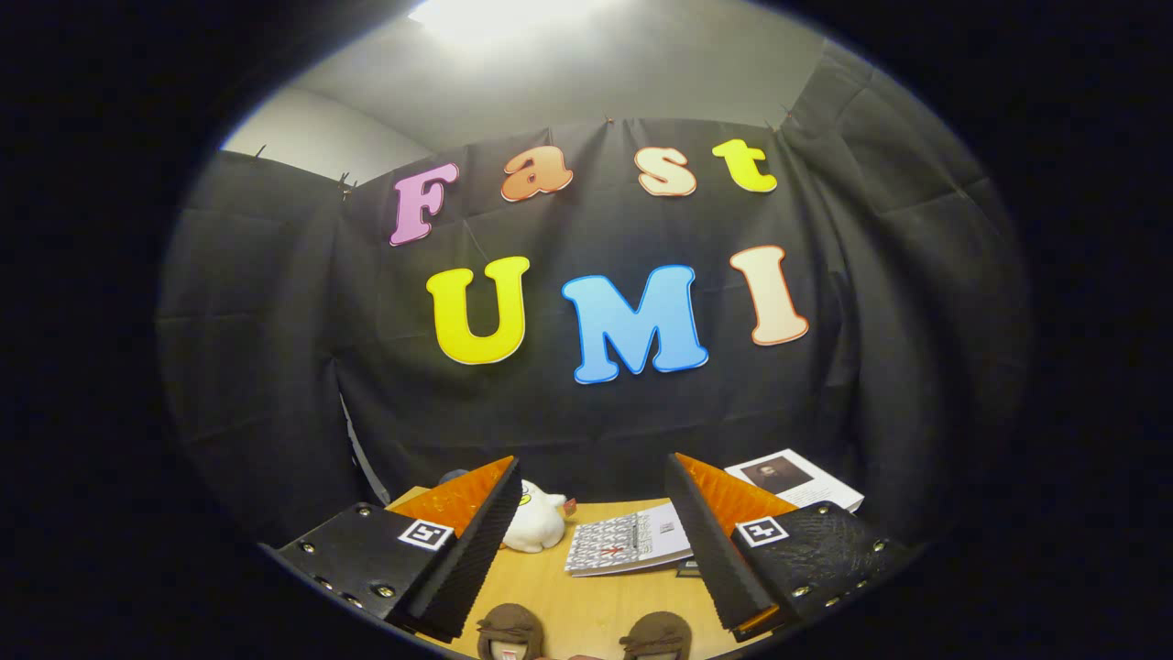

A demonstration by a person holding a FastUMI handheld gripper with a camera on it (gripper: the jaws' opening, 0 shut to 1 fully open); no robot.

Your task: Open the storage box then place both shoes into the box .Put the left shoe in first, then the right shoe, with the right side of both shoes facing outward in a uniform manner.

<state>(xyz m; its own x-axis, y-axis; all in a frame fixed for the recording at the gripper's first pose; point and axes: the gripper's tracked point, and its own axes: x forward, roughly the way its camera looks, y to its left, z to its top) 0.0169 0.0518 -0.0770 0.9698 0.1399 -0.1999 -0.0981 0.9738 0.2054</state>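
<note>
My gripper point(594, 527) is held level above the wooden table point(586, 610), its fingers wide apart with nothing between them. Two brown shoes stand side by side on the table low between the fingers: one point(509, 631) nearer the left finger and one point(656, 635) nearer the right finger. Just their tops show. The gripper is raised above them and touches neither.
Beyond the fingers a white plush toy point(536, 521) lies on the table near the left finger. A patterned booklet point(628, 541) lies beside it toward the right finger. A second booklet point(795, 478) sits behind the right finger near the black cloth wall.
</note>
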